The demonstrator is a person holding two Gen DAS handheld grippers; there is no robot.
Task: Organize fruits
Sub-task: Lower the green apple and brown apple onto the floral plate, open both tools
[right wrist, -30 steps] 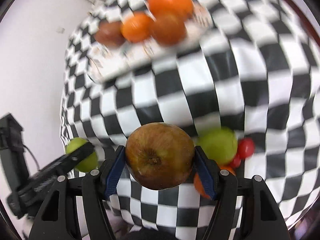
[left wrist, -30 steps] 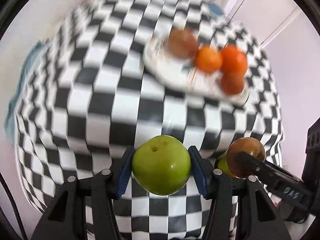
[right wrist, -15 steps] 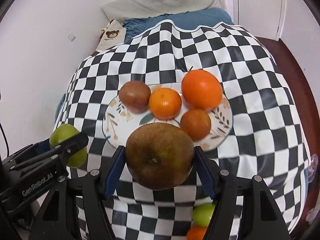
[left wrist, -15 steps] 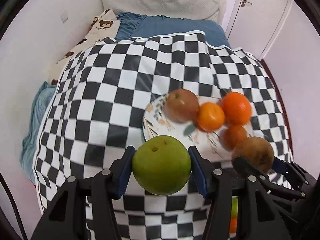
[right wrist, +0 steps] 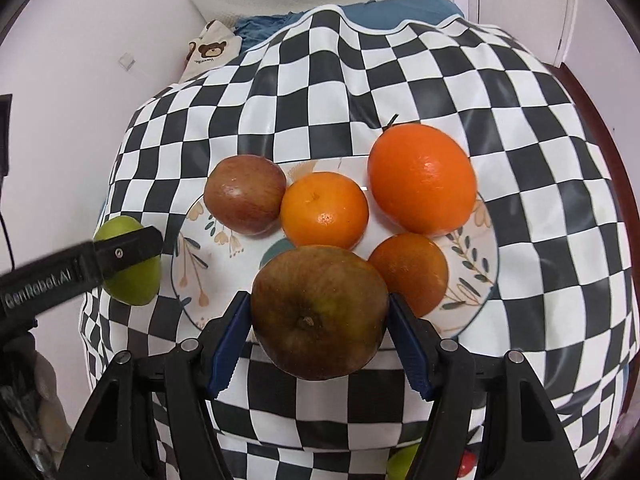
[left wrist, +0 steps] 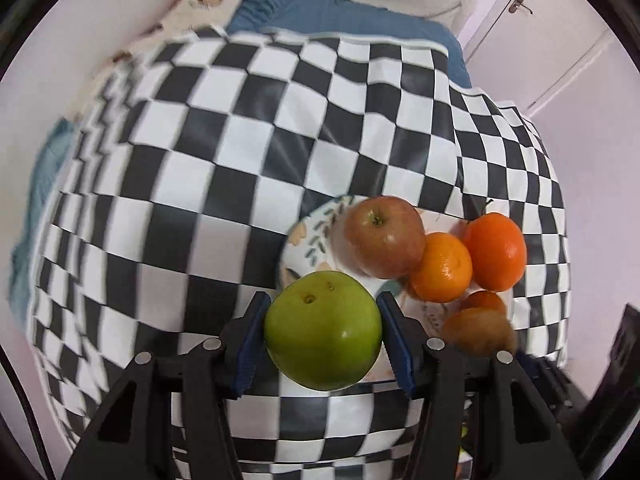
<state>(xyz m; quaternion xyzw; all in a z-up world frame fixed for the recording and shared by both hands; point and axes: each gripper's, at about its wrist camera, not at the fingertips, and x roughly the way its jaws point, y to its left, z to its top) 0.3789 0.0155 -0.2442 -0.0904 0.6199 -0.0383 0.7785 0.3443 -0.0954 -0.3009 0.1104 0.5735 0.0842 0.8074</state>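
My left gripper (left wrist: 323, 334) is shut on a green apple (left wrist: 323, 330) and holds it over the near left rim of a floral plate (left wrist: 298, 240). My right gripper (right wrist: 319, 322) is shut on a brownish-red apple (right wrist: 319, 312) over the near edge of the same plate (right wrist: 192, 256). On the plate lie a red apple (right wrist: 245, 194), a tangerine (right wrist: 324, 210), a large orange (right wrist: 422, 178) and a small dark orange (right wrist: 408, 268). The left gripper with the green apple (right wrist: 130, 264) shows at the left of the right wrist view.
The plate sits on a table with a black-and-white checkered cloth (right wrist: 360, 80). Behind it is a bed with blue bedding (left wrist: 320, 12) and a bear-print pillow (right wrist: 210, 52). More fruit (right wrist: 404, 464) lies low beyond the table's near edge. A white door (left wrist: 552, 40) is at the right.
Both grippers have moved forward over the plate with their apples still held. The plate and its fruit now look larger and closer.
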